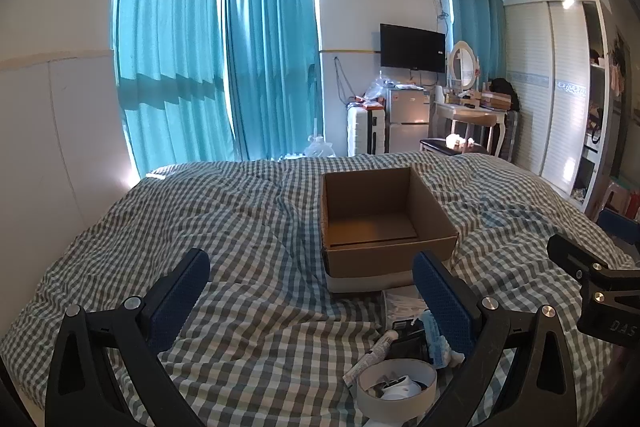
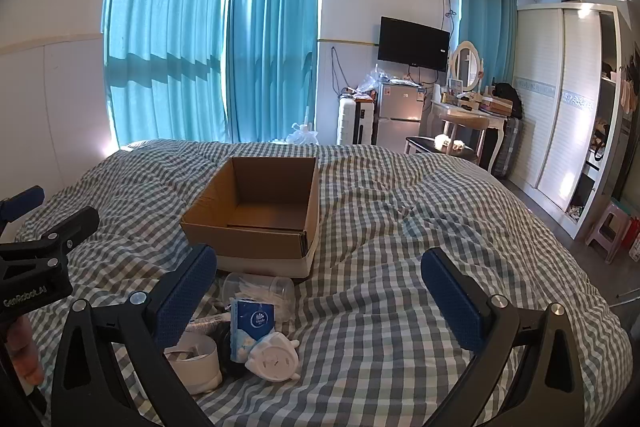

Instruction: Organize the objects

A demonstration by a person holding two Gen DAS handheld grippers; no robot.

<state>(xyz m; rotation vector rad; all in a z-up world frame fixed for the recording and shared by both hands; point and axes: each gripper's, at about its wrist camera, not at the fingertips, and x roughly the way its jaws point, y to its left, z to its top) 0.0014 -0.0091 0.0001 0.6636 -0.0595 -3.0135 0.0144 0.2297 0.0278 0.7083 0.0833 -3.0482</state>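
An open, empty cardboard box sits on the checked bed cover. In front of it lies a small pile: a blue tissue pack, a white round plug-like item, a white cup, a clear plastic container and a white tube. My left gripper is open and empty, hovering left of the pile. My right gripper is open and empty, its left finger above the pile.
The checked bed cover fills the foreground. Past the bed stand a white suitcase, a small fridge, a dressing table with a mirror and a white wardrobe. Teal curtains hang on the left.
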